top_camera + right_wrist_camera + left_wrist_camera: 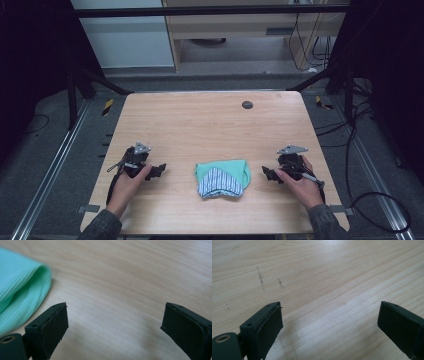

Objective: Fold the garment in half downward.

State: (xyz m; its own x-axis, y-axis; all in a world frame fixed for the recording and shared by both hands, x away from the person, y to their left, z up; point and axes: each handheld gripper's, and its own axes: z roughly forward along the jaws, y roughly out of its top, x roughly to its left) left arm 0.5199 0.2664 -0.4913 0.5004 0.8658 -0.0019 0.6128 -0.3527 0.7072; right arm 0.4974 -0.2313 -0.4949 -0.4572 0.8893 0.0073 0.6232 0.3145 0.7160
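High view: both hand-held grippers, left and right, are resting jaws-apart flanking the folded cloth on the worktop; a one-layer pinch is risking unfolding it.

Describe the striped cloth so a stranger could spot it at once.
On the wooden table, look at the near edge, midway between the left gripper and right gripper. A folded mint-green cloth lies there; the striped cloth sits on it, the only item with white and dark stripes.
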